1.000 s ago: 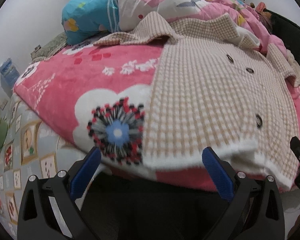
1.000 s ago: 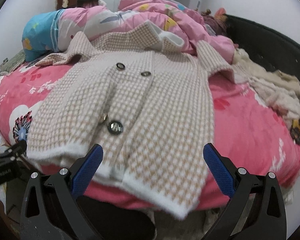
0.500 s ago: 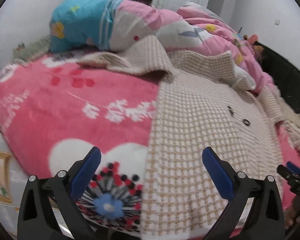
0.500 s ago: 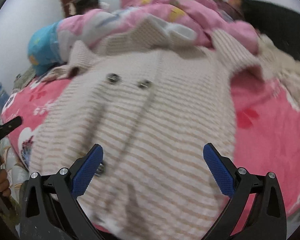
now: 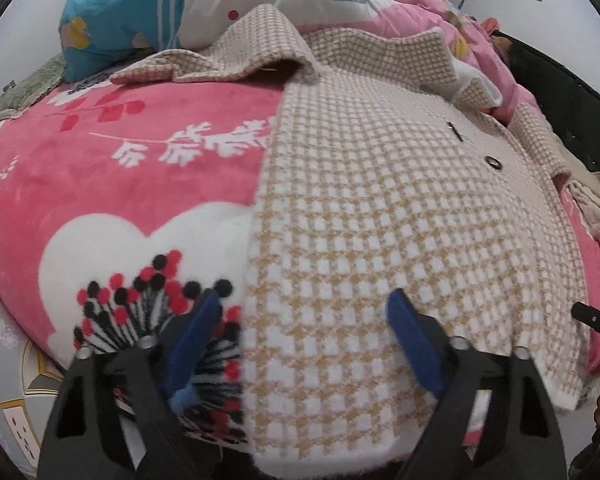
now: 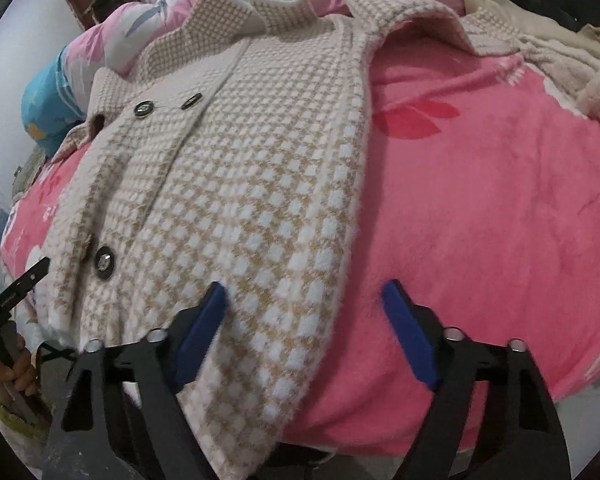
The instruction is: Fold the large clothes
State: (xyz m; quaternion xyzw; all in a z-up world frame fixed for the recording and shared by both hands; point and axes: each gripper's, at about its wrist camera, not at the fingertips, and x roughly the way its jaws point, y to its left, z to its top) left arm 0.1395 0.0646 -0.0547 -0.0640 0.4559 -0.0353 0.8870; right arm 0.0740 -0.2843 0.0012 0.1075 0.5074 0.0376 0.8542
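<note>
Below, the left gripper [image 5: 304, 336] and right gripper [image 6: 302, 330], blue-padded jaws spread wide and holding nothing, straddle opposite side edges of the beige-and-white houndstooth knit coat [image 5: 380, 208], which lies buttoned, face up on the pink floral fleece blanket [image 5: 132, 184]. Step, by judgement: hem approach; next, each gripper should close on its corner. Both point forward, low over the hem.
</note>
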